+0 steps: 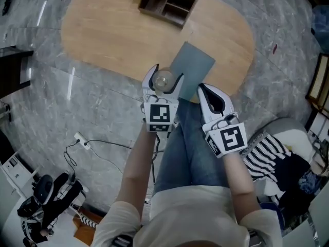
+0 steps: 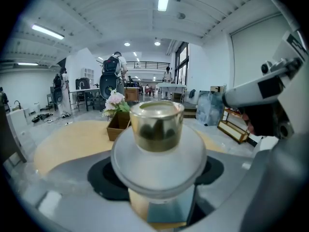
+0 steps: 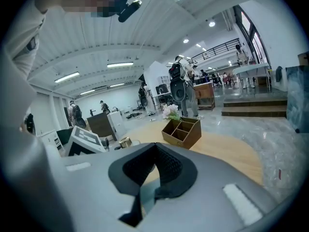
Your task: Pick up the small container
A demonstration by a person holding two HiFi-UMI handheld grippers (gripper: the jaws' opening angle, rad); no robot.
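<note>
The left gripper has its jaws clamped wide round the small container — a frosted jar with a gold cap — held in the air clear of the table, near its front edge. The right gripper is closed on nothing just beside it. The jar looks smooth and rounded, so a slack squeeze or a tilt could let it slip — and it might then fall past the edge to the floor.
</note>
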